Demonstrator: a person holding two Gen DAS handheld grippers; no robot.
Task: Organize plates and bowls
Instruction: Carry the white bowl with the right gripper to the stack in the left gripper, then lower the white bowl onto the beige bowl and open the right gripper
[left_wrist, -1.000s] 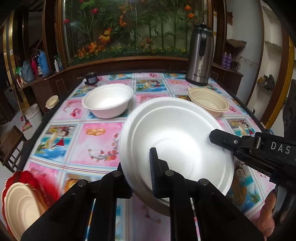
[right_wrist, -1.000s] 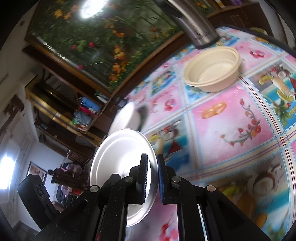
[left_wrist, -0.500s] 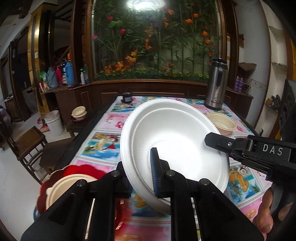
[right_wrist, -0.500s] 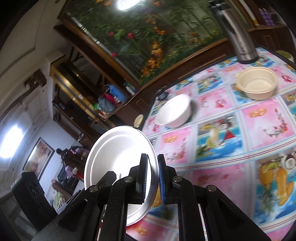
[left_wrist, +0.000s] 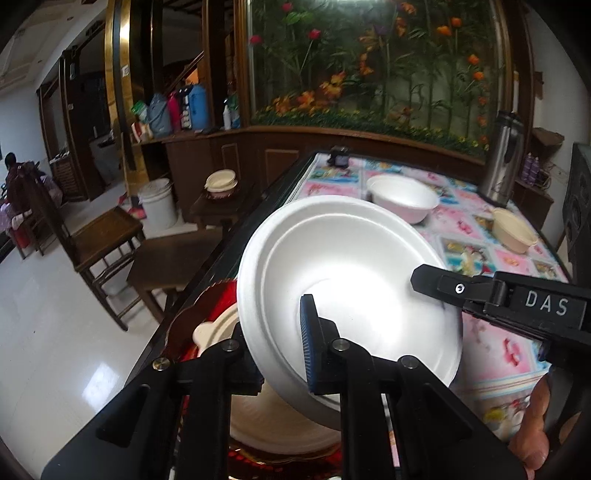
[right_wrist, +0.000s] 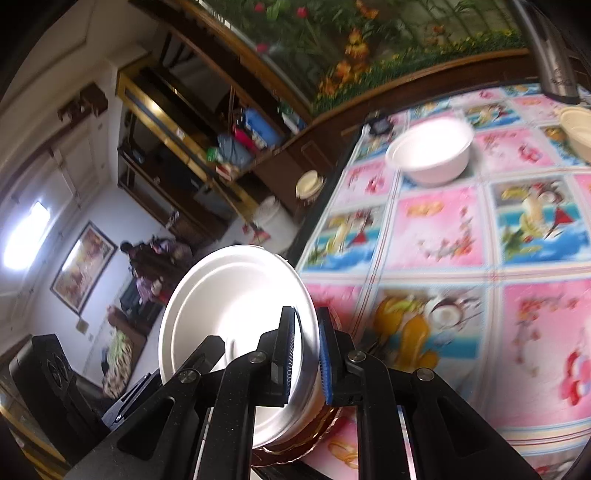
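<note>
Both grippers hold one white foam plate (left_wrist: 347, 269), tilted, above the table's near left corner. My left gripper (left_wrist: 275, 350) is shut on its near rim. My right gripper (right_wrist: 306, 354) is shut on its right rim and shows in the left wrist view (left_wrist: 436, 280) too. The plate also shows in the right wrist view (right_wrist: 229, 306). Under it lies a cream plate (left_wrist: 280, 424) on a red and gold plate (left_wrist: 218, 299). A white bowl (left_wrist: 404, 197) and a cream bowl (left_wrist: 513, 229) sit farther back on the table.
The table wears a pink and blue picture cloth (right_wrist: 461, 236). A steel thermos (left_wrist: 504, 158) stands at the far right. Wooden chairs (left_wrist: 103, 236), a white bucket (left_wrist: 157, 201) and a stool bearing cream bowls (left_wrist: 221, 182) stand on the floor to the left.
Both grippers have carried the white plate left and toward the table's near corner; it now hangs over the cream plate on the red plate. Both grips are unchanged.
</note>
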